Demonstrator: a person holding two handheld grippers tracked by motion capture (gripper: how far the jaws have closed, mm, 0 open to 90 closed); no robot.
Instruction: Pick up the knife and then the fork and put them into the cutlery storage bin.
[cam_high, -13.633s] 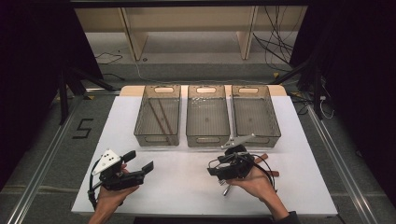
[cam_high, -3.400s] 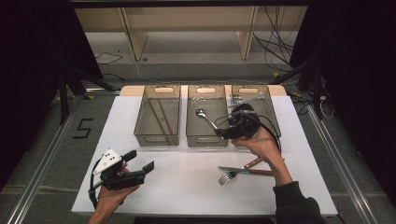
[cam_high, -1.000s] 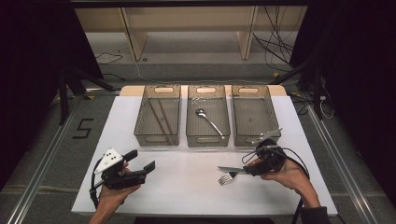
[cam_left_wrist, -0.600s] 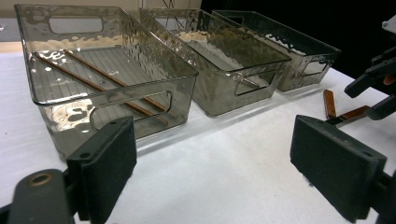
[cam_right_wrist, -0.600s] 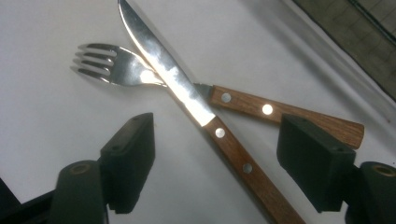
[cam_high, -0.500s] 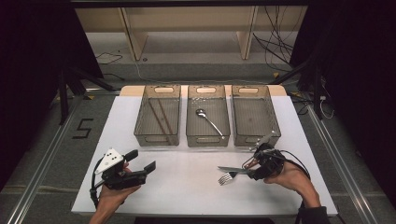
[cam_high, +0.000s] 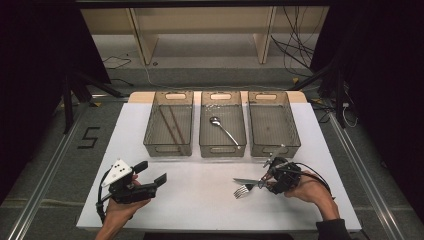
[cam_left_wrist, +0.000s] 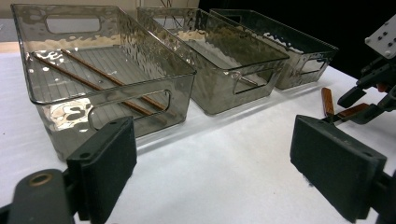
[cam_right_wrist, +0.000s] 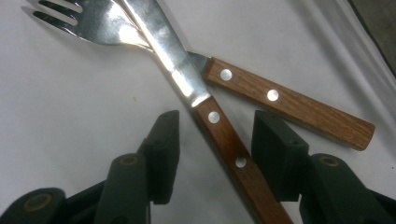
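Two crossed utensils, knife (cam_right_wrist: 187, 88) over fork (cam_right_wrist: 280, 100): stiff, slick steel; grip knife's wooden handle, straddled by right gripper (cam_right_wrist: 215, 154), parted, empty. Left gripper (cam_left_wrist: 210, 168) wide, empty.

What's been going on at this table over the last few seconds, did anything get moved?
The spoon was carried from the table's near side into the middle bin and let go there. The right tool then came back and now straddles the knife handle, where it crosses the fork, jaws open. The left tool, the chopsticks in the left bin and the bins stayed put.
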